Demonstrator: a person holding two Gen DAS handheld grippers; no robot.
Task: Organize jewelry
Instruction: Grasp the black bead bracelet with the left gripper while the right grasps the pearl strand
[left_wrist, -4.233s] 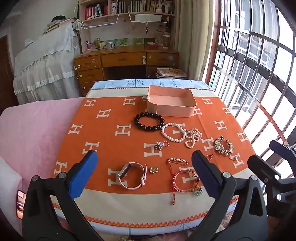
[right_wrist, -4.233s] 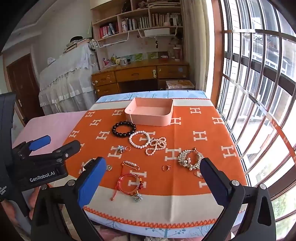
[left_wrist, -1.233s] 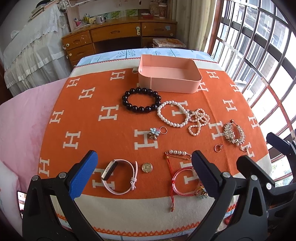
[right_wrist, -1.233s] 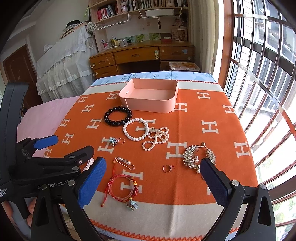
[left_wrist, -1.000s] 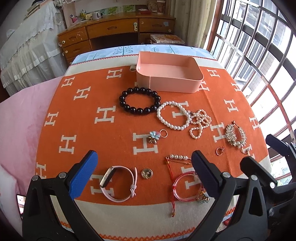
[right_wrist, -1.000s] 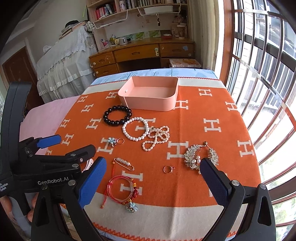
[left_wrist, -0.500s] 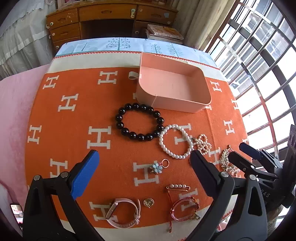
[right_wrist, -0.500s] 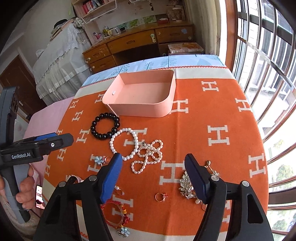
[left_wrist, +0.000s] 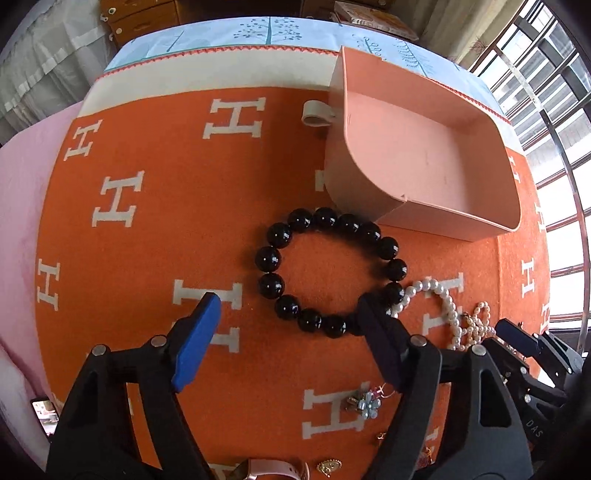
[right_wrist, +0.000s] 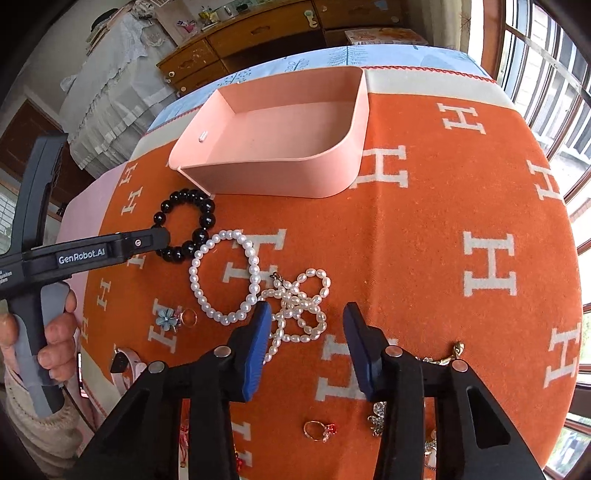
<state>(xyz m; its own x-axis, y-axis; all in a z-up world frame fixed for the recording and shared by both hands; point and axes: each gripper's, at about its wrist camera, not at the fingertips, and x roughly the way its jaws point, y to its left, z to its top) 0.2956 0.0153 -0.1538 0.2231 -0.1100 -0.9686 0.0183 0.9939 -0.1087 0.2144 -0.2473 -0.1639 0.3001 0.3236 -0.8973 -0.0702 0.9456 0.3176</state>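
Note:
An empty pink tray (left_wrist: 424, 155) (right_wrist: 280, 122) sits at the far side of the orange H-patterned cloth. A black bead bracelet (left_wrist: 328, 273) (right_wrist: 184, 225) lies just in front of it. My left gripper (left_wrist: 288, 306) is open and low over the bracelet's near edge, its right finger at the beads. A round pearl bracelet (right_wrist: 223, 277) and a knotted pearl strand (right_wrist: 299, 306) lie to the right. My right gripper (right_wrist: 303, 310) is open, narrower, its jaws straddling the knotted pearl strand.
Near the front edge lie a blue flower charm (right_wrist: 166, 319), a gold ring (right_wrist: 189, 317), a pink watch (right_wrist: 123, 363), a red-stone ring (right_wrist: 317, 430) and a gold leaf brooch (right_wrist: 443, 360). A wooden desk and a window stand beyond the table.
Both grippers have moved forward and down toward the jewelry. The left one now reaches the black bracelet. The right one has narrowed its jaws over the knotted pearl strand.

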